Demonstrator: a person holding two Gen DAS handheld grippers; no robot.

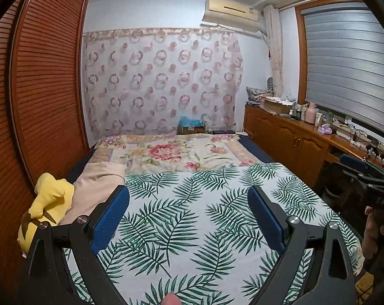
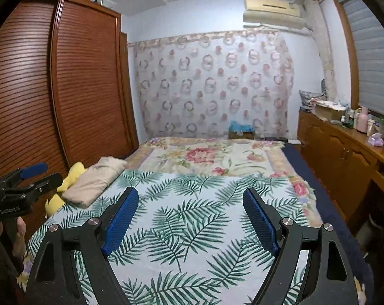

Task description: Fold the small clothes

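Observation:
A beige folded cloth point(image 1: 97, 185) lies at the left edge of the bed, on the palm-leaf sheet point(image 1: 192, 216). It also shows in the right wrist view point(image 2: 95, 180). My left gripper point(image 1: 189, 195) is open and empty, held above the leaf sheet, right of the beige cloth. My right gripper point(image 2: 190, 198) is open and empty above the same sheet. Each gripper appears at the edge of the other's view: the right one point(image 1: 365, 175), the left one point(image 2: 34, 175).
A yellow plush toy point(image 1: 46, 203) lies beside the beige cloth at the bed's left edge. A floral blanket point(image 1: 176, 152) covers the far half of the bed. A louvred wooden wardrobe point(image 1: 44, 81) stands at left. A cluttered wooden cabinet point(image 1: 293, 139) runs along the right.

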